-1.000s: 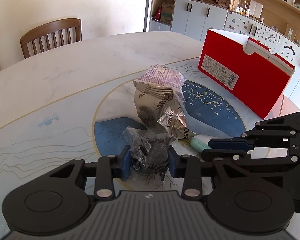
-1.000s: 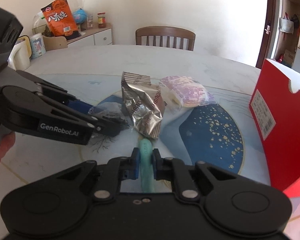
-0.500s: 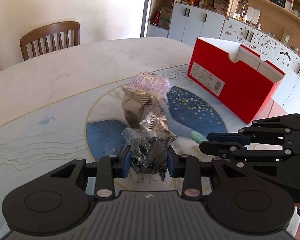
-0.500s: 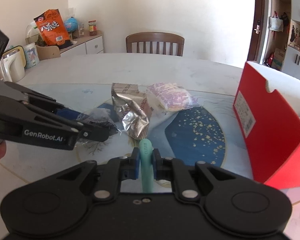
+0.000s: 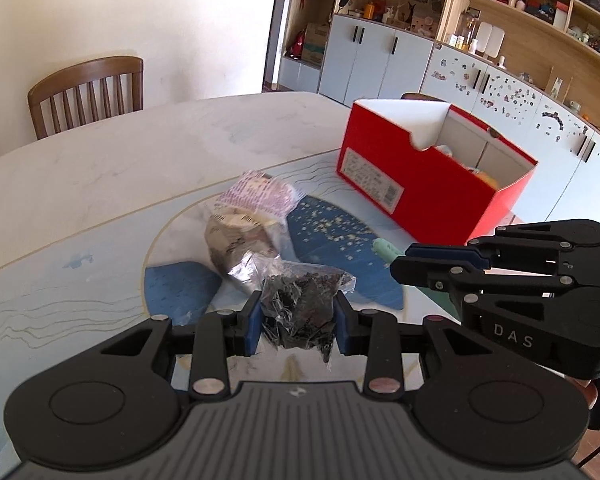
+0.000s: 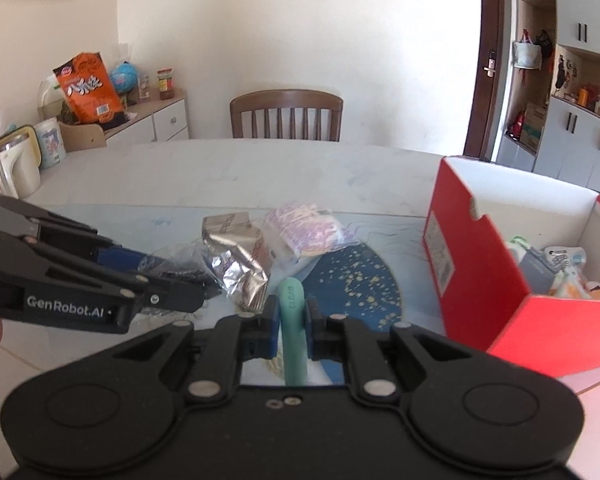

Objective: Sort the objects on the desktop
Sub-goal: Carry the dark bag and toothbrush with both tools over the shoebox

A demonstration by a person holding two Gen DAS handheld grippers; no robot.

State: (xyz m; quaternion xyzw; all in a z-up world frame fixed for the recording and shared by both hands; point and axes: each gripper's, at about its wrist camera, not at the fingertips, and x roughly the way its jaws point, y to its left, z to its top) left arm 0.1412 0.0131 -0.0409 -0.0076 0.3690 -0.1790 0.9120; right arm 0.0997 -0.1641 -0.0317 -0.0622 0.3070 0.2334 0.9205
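Above the marbled bench [image 5: 100,184], the left tool [image 5: 297,322] is clenched on a clear bag of dark bits [image 5: 300,304], held just in front of a silver foil packet [image 5: 236,244]. Beside it, the right tool [image 6: 291,330] grips a mint-green stick [image 6: 293,320], near the open red box [image 6: 472,280].

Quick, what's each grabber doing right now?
Left gripper: closed on the clear bag of dark bits.
Right gripper: closed on the green stick.

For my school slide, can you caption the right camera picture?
Right gripper holds a green stick near the open red box.
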